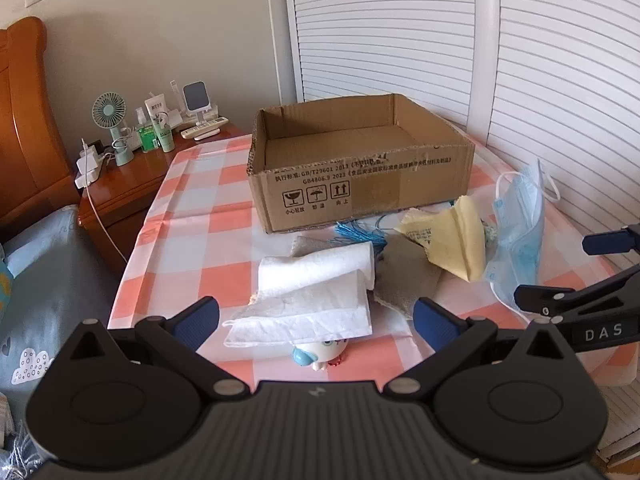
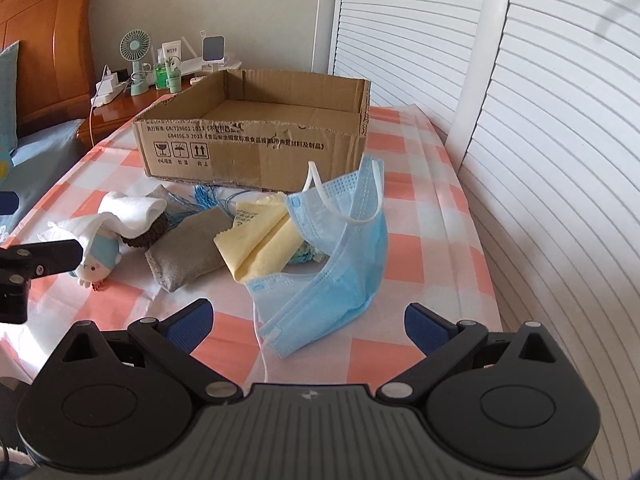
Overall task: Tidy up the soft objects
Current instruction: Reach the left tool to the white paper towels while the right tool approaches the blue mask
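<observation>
An open cardboard box [image 1: 360,176] [image 2: 256,148] stands at the back of the checked table. In front of it lie a white tissue [image 1: 312,292] [image 2: 132,208] draped over a small plush toy [image 1: 320,354] [image 2: 98,260], a grey cloth [image 1: 404,276] [image 2: 188,248], a yellow cloth [image 1: 452,240] [image 2: 256,240], blue tassel threads [image 1: 356,232] [image 2: 208,200] and a blue face mask [image 1: 520,236] [image 2: 340,256]. My left gripper [image 1: 316,324] is open, just short of the tissue and toy. My right gripper [image 2: 308,324] is open, just short of the mask.
The pink-and-white checked tablecloth [image 1: 200,216] [image 2: 440,264] covers the table. A wooden nightstand [image 1: 132,176] with a small fan [image 1: 110,114], bottles and chargers stands at the back left. A white louvred door [image 2: 540,120] runs along the right. A bed lies to the left.
</observation>
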`<state>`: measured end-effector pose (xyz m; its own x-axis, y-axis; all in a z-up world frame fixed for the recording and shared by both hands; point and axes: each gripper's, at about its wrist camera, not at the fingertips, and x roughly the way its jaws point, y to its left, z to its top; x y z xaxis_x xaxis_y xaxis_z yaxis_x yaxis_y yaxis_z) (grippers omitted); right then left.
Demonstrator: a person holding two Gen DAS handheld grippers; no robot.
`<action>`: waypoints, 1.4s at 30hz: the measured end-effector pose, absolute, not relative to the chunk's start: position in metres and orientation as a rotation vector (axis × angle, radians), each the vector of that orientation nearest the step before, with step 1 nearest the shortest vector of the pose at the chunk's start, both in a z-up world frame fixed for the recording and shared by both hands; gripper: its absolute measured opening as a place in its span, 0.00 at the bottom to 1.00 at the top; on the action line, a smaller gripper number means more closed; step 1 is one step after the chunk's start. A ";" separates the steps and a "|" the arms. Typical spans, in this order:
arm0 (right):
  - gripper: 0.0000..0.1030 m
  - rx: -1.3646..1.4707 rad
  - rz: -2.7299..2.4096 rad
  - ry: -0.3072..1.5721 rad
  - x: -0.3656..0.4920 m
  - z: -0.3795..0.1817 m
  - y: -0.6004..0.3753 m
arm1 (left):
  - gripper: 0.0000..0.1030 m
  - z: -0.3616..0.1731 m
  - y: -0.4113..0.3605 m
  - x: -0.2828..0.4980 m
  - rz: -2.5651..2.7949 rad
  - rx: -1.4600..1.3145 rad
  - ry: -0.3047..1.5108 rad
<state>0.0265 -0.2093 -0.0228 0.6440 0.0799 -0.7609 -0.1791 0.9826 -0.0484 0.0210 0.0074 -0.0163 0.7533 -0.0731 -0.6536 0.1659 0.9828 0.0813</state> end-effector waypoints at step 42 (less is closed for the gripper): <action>1.00 -0.123 0.233 0.841 0.047 -0.075 -0.229 | 0.99 -0.048 0.039 0.100 -0.291 0.079 0.942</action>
